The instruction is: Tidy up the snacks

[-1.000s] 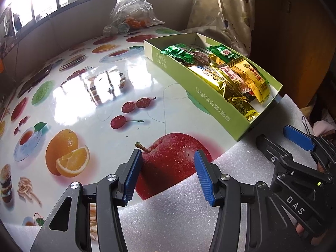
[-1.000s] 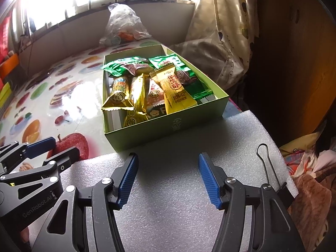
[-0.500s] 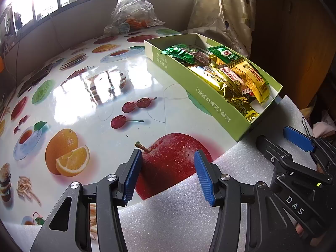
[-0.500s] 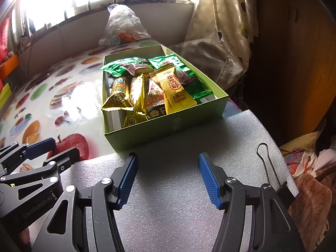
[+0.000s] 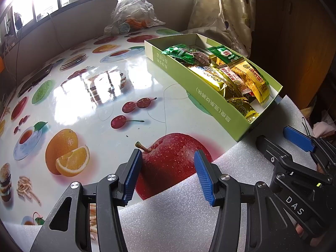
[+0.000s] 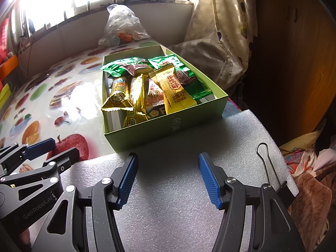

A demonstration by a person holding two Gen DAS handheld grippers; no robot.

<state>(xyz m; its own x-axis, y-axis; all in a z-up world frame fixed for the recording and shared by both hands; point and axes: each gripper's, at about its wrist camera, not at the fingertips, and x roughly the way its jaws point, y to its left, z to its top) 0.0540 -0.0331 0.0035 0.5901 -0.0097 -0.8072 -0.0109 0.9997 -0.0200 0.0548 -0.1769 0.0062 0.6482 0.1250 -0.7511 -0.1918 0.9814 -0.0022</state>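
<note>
A green cardboard box (image 6: 168, 126) sits on the fruit-print table, and it also shows in the left wrist view (image 5: 212, 107). It holds several wrapped snacks: gold packets (image 6: 117, 96), a yellow peanut packet (image 6: 175, 92) and green packets (image 6: 124, 66). My right gripper (image 6: 168, 178) is open and empty over the white foam sheet (image 6: 178, 199), just short of the box's near wall. My left gripper (image 5: 166, 174) is open and empty at the foam's edge, over the printed apple (image 5: 172, 159), left of the box.
A clear plastic bag (image 5: 132, 12) of items lies at the table's far edge by the window. A curtain (image 6: 220, 31) hangs behind the box. A binder clip (image 6: 266, 163) grips the foam's right edge. Fabric (image 6: 310, 189) lies to the right, beyond the table.
</note>
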